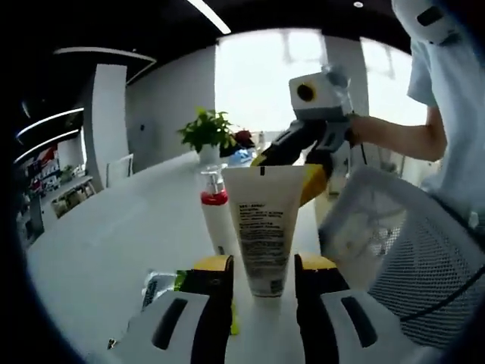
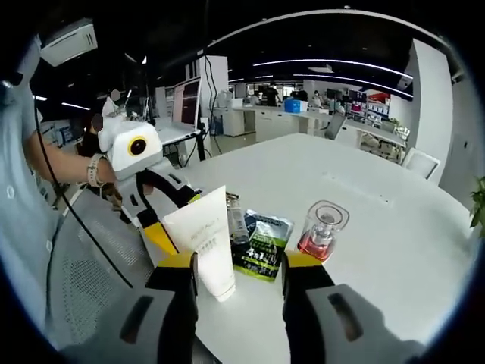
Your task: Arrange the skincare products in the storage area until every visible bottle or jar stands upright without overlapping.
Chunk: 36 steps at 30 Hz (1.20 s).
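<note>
A white tube (image 1: pixel 261 220) stands cap-down on the white table (image 1: pixel 114 243), between the yellow-tipped jaws of my left gripper (image 1: pixel 264 265), which look shut on its lower part. My right gripper (image 2: pixel 240 262) is open, with the tube (image 2: pixel 206 246) close to its left jaw. The right gripper (image 1: pixel 288 173) also reaches in behind the tube's top. Behind the tube stands a clear-capped pump bottle (image 1: pixel 214 199) with pink liquid (image 2: pixel 324 227). A green and black sachet (image 2: pixel 261 244) lies flat beside a slim small bottle (image 2: pixel 236 220).
A white mesh basket wall (image 1: pixel 394 243) rises at the table's edge, close to the tube. A person's arm (image 1: pixel 402 136) holds the right gripper. A potted plant (image 1: pixel 206 133) stands far back. Beyond the bottle the table stretches bare (image 2: pixel 364 182).
</note>
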### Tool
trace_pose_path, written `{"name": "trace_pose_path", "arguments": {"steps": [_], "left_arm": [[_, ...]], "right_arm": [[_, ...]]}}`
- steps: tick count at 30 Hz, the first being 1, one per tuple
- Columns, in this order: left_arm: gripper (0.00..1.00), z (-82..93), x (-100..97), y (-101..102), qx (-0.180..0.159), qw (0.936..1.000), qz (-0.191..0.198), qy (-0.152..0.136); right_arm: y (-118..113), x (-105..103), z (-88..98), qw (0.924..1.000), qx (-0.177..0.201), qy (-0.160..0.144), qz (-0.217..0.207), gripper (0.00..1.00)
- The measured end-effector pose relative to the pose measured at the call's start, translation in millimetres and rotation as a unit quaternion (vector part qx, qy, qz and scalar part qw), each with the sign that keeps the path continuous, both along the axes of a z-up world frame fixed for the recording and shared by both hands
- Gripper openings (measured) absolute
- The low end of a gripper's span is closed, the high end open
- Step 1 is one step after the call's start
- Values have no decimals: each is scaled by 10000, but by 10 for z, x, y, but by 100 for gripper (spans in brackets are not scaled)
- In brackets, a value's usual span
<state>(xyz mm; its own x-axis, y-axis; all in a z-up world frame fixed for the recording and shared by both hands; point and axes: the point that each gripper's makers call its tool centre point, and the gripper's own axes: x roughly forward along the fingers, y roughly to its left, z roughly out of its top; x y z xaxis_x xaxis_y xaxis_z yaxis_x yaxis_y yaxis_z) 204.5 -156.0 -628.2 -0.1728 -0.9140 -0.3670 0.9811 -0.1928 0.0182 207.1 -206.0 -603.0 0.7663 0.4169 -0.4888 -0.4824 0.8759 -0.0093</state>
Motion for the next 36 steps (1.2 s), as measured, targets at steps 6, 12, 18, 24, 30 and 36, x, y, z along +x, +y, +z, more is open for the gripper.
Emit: {"name": "trace_pose_path", "arguments": {"steps": [6,12,18,24,30,36], "left_arm": [[28,79,-99,-118,-107,9998,-165,-15],[25,69,-84,-217,-143,9995,-252,-101],[23,37,-89,-277,-142,9994,-317,-51],[13,14,-63,-330,-114,9990,-259,357],[12,0,-27,-331,-122,9989,-322,312],[11,-4,-34,-328,-21,9978,-507,421]], "right_arm": [[59,10,-24,9999,-18,45,123,44],[99,43,-5,9996,-126,61,244,43],[152,101,32,9984,-301,65,468,42],[106,99,26,9925,-797,296,880,41],[105,57,69,9711,-1475,696,1741,36],[186,78,112,9390,-1946,1140,2596,28]]}}
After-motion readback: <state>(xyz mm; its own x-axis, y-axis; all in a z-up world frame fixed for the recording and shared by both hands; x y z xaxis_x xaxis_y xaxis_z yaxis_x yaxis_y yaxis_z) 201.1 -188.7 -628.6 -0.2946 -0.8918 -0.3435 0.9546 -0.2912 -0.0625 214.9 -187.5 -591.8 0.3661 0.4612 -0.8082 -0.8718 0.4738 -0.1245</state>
